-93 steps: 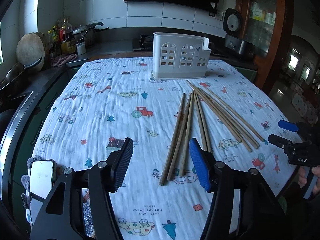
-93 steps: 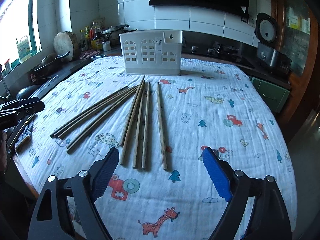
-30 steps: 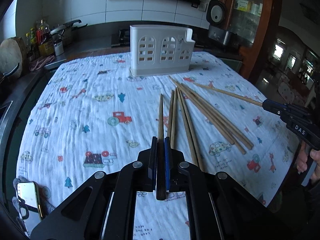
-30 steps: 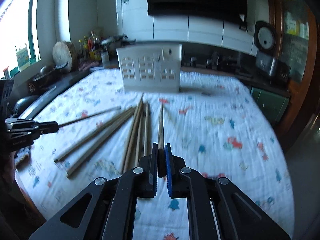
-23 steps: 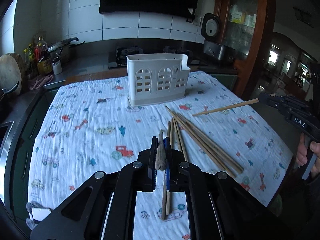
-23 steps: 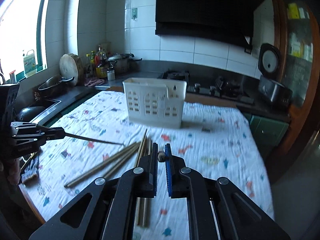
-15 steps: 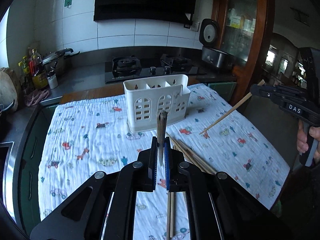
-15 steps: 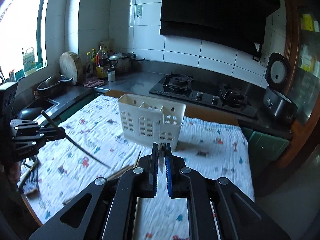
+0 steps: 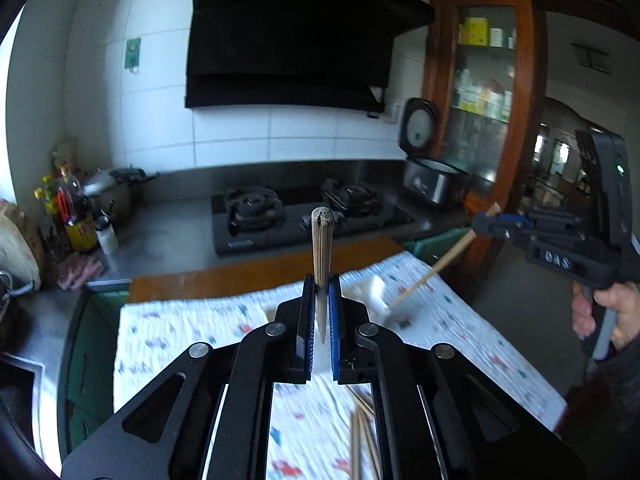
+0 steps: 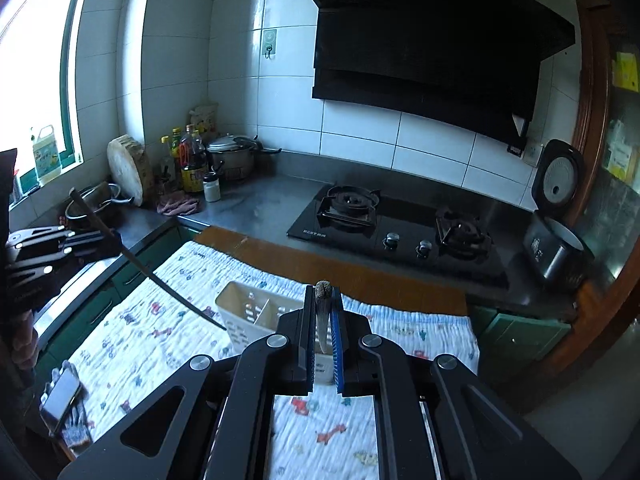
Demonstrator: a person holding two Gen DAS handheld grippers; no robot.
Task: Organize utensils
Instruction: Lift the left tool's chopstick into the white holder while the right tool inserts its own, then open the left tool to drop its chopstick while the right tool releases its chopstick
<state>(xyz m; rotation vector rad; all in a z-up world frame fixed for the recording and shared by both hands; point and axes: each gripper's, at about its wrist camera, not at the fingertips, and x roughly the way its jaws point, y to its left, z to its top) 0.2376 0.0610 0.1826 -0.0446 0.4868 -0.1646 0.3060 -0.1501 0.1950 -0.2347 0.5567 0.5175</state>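
Both pairs of jaws are clenched, each on a single chopstick. The left gripper (image 9: 321,312) pinches its chopstick (image 9: 322,248) between blue pads, the wooden butt end standing up toward the lens. The right gripper (image 10: 322,328) grips a second chopstick (image 10: 322,312) the same way. From the left wrist, the right gripper's chopstick slants down to the white utensil holder (image 9: 374,294), its tip at the holder's corner; a hand (image 9: 600,312) grasps that gripper's handle. From the right wrist, the left gripper's chopstick shows as a dark slanted line whose tip reaches the near left edge of the holder, just above its rim.

The holder stands on the desk (image 10: 168,320) toward its far end, divided into compartments; its lower part is hidden behind the right gripper's body. A few loose chopsticks (image 9: 362,440) lie on the cloth below the left gripper, blurred. A phone (image 10: 60,398) lies at the desk's left edge on a grey glove.

The desk is spread with a white cloth printed with small cars and animals. Beyond it runs a steel counter with a black two-burner gas hob (image 10: 396,232), a rice cooker (image 10: 556,240) with lid raised, a pot (image 10: 232,156), bottles (image 10: 188,160) and a round chopping block (image 10: 128,168). White tiles and a black hood (image 10: 432,40) fill the wall, a window brightens the left, and a wooden glass-fronted cabinet (image 9: 484,92) stands at right.
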